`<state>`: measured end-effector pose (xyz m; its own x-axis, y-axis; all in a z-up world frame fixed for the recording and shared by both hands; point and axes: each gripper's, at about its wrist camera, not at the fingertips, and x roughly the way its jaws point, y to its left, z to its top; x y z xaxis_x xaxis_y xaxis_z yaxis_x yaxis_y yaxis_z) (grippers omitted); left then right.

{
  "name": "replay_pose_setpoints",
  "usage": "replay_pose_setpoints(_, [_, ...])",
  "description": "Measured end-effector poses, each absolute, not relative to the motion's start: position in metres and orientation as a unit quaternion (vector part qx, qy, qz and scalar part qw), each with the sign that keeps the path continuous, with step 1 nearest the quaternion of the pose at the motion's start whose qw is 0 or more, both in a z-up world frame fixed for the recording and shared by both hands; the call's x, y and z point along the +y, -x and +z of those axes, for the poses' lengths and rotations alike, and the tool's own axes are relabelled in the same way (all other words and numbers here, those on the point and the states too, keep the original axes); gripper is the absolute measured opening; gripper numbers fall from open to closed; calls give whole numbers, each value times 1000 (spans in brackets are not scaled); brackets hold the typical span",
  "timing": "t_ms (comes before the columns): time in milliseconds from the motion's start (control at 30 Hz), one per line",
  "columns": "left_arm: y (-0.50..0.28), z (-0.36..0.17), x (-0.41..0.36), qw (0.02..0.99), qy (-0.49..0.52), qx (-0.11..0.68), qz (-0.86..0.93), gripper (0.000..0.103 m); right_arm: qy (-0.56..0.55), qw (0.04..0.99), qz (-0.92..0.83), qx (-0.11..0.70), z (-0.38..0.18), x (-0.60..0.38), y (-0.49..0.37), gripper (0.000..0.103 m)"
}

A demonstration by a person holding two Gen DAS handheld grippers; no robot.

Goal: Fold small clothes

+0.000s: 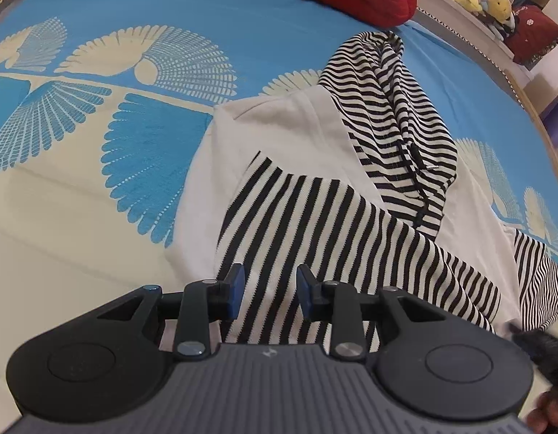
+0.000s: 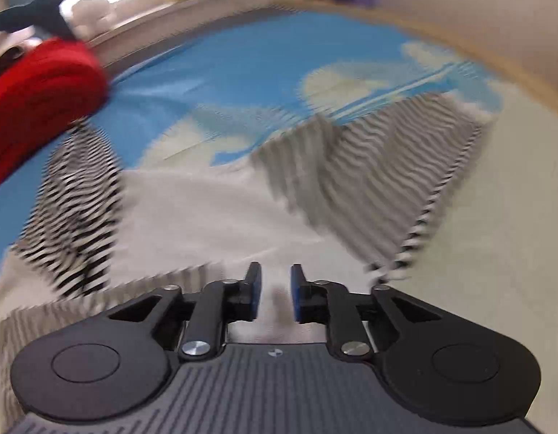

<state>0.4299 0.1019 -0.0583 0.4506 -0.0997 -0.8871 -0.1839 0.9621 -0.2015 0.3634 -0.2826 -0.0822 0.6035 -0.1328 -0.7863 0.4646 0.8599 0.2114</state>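
Left tool (image 1: 269, 291), striped sleeve (image 1: 297, 224), sharp here

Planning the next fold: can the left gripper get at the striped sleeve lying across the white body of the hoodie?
Probably yes. The left gripper hangs right over the striped sleeve, jaws apart with nothing between them, and nothing covers the sleeve there. The hood lies farther up, out of the way.
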Motion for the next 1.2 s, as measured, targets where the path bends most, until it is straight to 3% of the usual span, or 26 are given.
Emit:
replay_pose_setpoints(100, [-430, -58, 99, 842, 131, 523, 25, 35, -244, 821, -141, 496, -119, -290, -373, 28])
replay_pose_setpoints(333, [-426, -41, 82, 861, 93, 499, 23, 35, -204, 873, -123, 425, -87, -297, -371, 31])
replay_pose_setpoints(567, [-410, -28, 46, 883, 28, 468, 10, 35, -227, 874, -169, 396, -82, -368, -364, 31])
replay_pose_setpoints(667, [-404, -28, 32, 884, 14, 467, -9, 35, -245, 874, -194, 371, -81, -409, -356, 22])
replay_pose_setpoints(767, [-400, -32, 17, 881, 7, 472, -25, 35, -258, 872, -224, 350, -84, -451, -348, 20])
replay_pose_setpoints(867, [-397, -34, 9, 881, 0, 471, -31, 35, -261, 865, -258, 343, -96, -490, -347, 25])
replay_pose_setpoints(900, [-397, -35, 8, 881, 1, 472, -32, 35, -266, 863, -258, 343, -101, -500, -347, 34])
replay_pose_setpoints(967, [-398, -36, 7, 881, -1, 472, -31, 35, -273, 856, -276, 341, -112, -525, -347, 42])
replay_pose_setpoints(1200, [-401, -37, 16, 880, 1, 475, -21, 35, -366, 828, -295, 307, -149, -588, -347, 44])
